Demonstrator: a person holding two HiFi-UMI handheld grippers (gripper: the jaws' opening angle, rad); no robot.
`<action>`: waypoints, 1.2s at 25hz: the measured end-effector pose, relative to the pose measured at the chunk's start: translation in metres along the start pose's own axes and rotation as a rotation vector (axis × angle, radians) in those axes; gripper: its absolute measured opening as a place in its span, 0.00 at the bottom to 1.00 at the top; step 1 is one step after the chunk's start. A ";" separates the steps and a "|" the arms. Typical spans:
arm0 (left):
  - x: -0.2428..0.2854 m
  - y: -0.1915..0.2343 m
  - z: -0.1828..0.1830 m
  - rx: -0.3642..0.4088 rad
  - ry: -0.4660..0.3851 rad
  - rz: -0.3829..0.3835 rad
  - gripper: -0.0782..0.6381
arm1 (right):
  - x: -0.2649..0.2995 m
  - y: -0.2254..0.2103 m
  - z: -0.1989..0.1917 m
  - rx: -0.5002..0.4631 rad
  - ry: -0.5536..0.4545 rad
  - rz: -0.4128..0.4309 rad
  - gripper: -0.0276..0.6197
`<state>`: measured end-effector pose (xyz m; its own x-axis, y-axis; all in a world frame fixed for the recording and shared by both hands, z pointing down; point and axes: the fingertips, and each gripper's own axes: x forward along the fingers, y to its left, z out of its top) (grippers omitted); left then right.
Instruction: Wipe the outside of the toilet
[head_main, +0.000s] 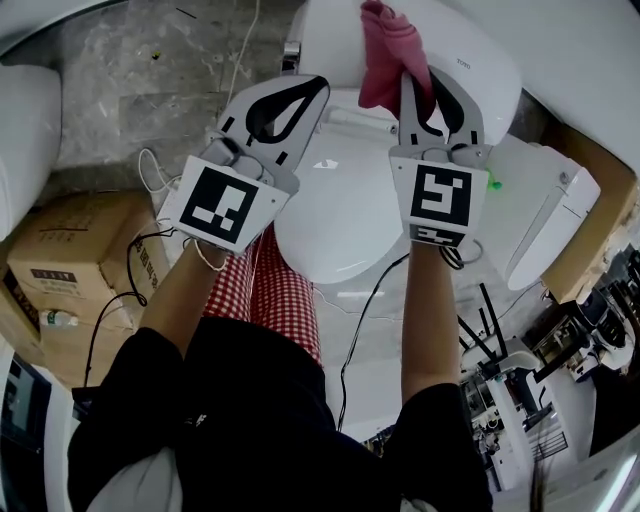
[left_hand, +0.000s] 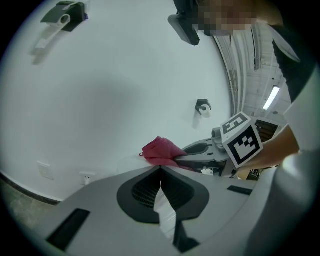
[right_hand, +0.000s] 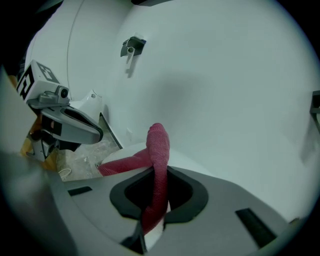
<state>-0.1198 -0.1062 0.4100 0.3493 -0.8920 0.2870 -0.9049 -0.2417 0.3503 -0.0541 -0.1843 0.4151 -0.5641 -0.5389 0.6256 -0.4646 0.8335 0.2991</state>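
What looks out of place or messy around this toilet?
What looks like a spare seat unit lies on cardboard beside the toilet, and cables trail across the floor. Nothing looks spilled or broken.

I see the grey marbled floor (head_main: 130, 70) carrying the toilet (head_main: 340, 220), a cardboard box (head_main: 70, 250), and what looks like a loose white cord (head_main: 243, 52).

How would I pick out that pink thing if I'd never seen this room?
Find the white toilet right in front of the person. At its far end the right gripper is shut on a pink cloth that bunches up past its tips. Unlike the hard white and grey things around it, it is soft, plain pink and crumpled.
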 end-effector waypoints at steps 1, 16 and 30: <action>0.000 -0.002 -0.001 0.001 0.002 -0.005 0.12 | -0.001 -0.003 -0.002 0.011 0.004 -0.006 0.13; 0.015 -0.030 -0.011 0.011 0.031 -0.051 0.12 | -0.021 -0.051 -0.038 0.094 0.041 -0.076 0.13; 0.033 -0.047 -0.017 0.016 0.055 -0.084 0.12 | -0.038 -0.097 -0.073 0.149 0.066 -0.168 0.13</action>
<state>-0.0617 -0.1176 0.4176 0.4365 -0.8462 0.3056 -0.8754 -0.3211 0.3613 0.0629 -0.2358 0.4148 -0.4264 -0.6553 0.6235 -0.6467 0.7028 0.2964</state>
